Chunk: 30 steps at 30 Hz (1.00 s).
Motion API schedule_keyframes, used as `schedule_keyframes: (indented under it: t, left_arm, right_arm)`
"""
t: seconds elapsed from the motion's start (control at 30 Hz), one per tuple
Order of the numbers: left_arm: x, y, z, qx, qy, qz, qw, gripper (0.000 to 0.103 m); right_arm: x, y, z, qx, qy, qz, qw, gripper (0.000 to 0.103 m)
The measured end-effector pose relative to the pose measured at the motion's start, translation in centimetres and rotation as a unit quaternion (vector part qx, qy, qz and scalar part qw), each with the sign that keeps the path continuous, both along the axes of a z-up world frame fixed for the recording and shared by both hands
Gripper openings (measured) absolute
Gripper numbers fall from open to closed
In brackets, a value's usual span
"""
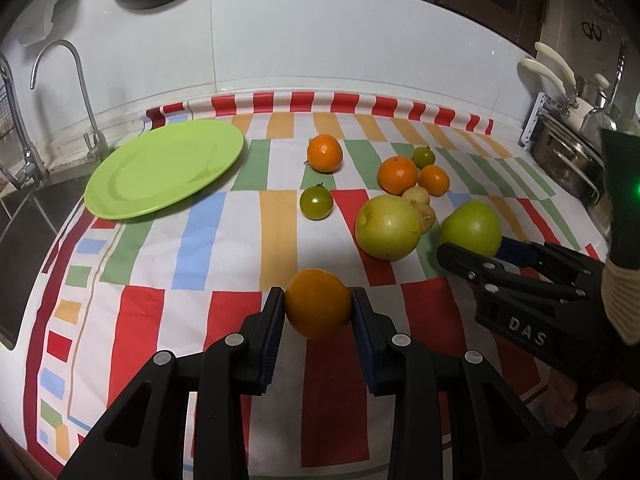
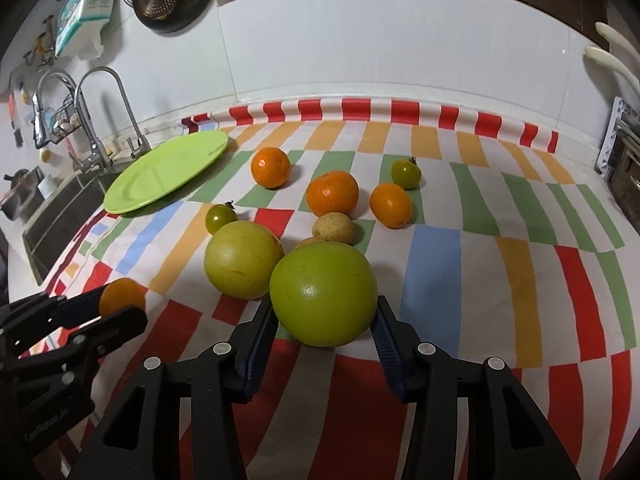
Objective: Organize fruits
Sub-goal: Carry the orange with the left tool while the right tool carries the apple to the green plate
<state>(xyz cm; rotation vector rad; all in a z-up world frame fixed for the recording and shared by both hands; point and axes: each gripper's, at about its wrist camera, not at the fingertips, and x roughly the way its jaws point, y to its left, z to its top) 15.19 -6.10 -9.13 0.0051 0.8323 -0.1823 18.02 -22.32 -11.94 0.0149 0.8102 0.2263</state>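
The left tool (image 1: 318,306) is clamped on an orange (image 1: 318,304), one blue pad pressed to each side of the fruit, which sits low over the striped cloth (image 1: 224,248) near the front edge of the worktop. The right tool (image 2: 324,312) grips a large green apple (image 2: 323,294) the same way, its pads touching the apple's left and right flanks; the apple rests on the cloth, a little farther in from the front edge and to the right of the orange. In the left wrist view the right tool reaches in from the right side, with a striped sleeve cuff (image 1: 618,300) behind it.

Just beyond the held apple lies a yellow-green apple (image 2: 243,260), close beside it. Two small pale yellow fruits (image 2: 333,229) sit right behind both apples. Farther toward the back edge are three tangerines (image 2: 333,193), one standing apart to the left (image 2: 270,167) and one to the right (image 2: 391,205). Two green tomatoes lie on the cloth, one left of the yellow-green apple (image 2: 219,218), one near the back behind the tangerines (image 2: 405,173).

A lime-green plate (image 1: 164,168) sits at the back-left corner of the cloth, beside the sink (image 1: 28,216) and its taps (image 1: 60,80), well apart from both tools.
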Motion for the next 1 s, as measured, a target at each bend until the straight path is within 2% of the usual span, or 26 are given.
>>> schedule_keyframes:
  t: [0.27,0.6,1.0]
  left_arm:
    - [-0.8,1.1,2.1,-0.002,-0.027,0.002,0.9996,0.033]
    - [-1.3,4.4,4.7,-0.006,-0.056,0.000,0.9984,0.033]
    - [0.8,9.8,7.1,-0.007,-0.080,-0.016,0.9966,0.033]
  right_arm:
    - [-1.8,1.1,2.5,0.010,-0.023,0.008,1.000,0.048]
    - [-3.2,4.3,5.8,0.016,-0.051,0.015,0.998,0.048]
    - [-2.8,9.2,8.1,0.021,-0.070,0.009,0.997,0.048]
